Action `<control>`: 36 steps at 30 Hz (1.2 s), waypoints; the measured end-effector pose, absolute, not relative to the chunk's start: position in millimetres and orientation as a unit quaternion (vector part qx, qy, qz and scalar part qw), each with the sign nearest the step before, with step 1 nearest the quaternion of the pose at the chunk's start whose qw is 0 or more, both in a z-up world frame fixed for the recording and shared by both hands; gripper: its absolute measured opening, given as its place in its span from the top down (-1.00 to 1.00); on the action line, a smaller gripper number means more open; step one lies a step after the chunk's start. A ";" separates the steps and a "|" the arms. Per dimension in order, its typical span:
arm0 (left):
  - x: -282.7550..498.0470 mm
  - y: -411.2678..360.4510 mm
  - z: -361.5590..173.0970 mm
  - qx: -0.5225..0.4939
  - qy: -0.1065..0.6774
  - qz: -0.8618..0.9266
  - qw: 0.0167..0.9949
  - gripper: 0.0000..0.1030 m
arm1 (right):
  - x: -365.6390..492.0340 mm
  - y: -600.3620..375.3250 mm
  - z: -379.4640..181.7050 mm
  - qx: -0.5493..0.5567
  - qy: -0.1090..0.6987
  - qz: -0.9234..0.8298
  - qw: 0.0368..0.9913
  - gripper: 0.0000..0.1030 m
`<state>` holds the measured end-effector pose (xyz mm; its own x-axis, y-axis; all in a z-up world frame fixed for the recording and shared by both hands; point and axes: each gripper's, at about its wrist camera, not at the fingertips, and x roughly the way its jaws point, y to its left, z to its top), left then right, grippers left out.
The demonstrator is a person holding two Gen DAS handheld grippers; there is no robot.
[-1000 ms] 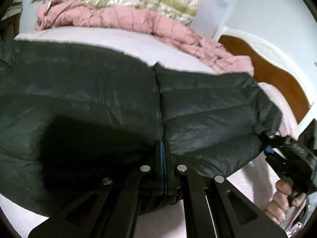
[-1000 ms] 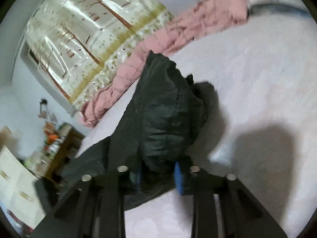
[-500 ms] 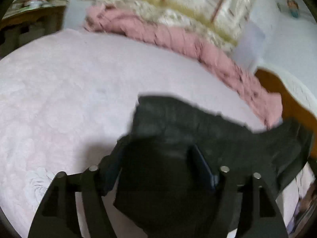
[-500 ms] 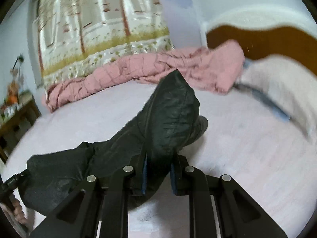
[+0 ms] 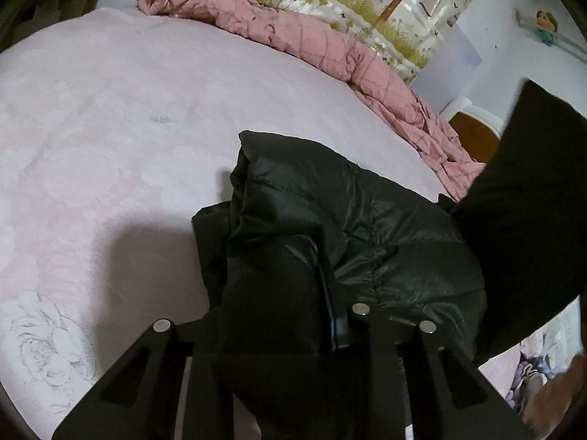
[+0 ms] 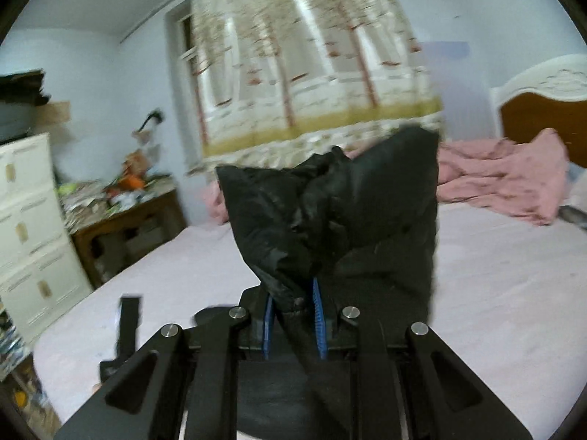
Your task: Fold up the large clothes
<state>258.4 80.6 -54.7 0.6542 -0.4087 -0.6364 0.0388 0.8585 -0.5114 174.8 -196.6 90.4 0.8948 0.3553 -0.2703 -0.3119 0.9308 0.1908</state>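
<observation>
Two views, left wrist first.
Left wrist, garment: black puffer jacket (image 5: 330,220) lies bunched on the pink bed sheet (image 5: 110,128), directly ahead of and under the left gripper (image 5: 286,293).
Left wrist, gripper state: jaws have just been closing; a thick fold of the jacket sits between them and the one visible pad presses against it, so the left gripper is judged clenched on the jacket.
Left wrist, raised part: a dark, blurred portion of the jacket hangs up to the right of the gripper, above the bed.
Left wrist, surroundings: pink quilt (image 5: 312,36) heaped along the far edge of the bed, well ahead of the gripper; wooden headboard (image 5: 473,135) ahead right. A hand is partly visible at the lower right, blurred.
Right wrist, gripper state: right gripper (image 6: 293,315) is clamped on a bunched end of the jacket, blue pads on either side, cloth lifted clear of the bed.
Right wrist, surroundings: cluttered wooden side table (image 6: 124,212) and white drawer cabinet (image 6: 33,227) to the left; tree-print curtain (image 6: 304,66) ahead.
Progress: judged early to middle; jacket gathered, not yet a flat, squared fold.
Remaining: lay flat, fold over, smooth.
Obstructions: none on the sheet ahead; the quilt limits the far edge.
</observation>
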 end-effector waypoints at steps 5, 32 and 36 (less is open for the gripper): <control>259.8 87.3 -56.0 -0.259 0.398 -0.137 0.869 0.56 | 178.8 -142.1 46.7 0.033 0.188 0.220 0.957 0.63; 174.5 100.6 21.7 -0.240 0.126 -0.153 0.950 -0.27 | 194.5 -112.5 -32.2 0.041 0.297 0.333 0.894 0.63; 173.3 68.5 26.4 -0.178 0.143 -0.190 0.955 -0.32 | 194.2 -104.8 -34.4 0.019 0.300 0.328 0.896 0.63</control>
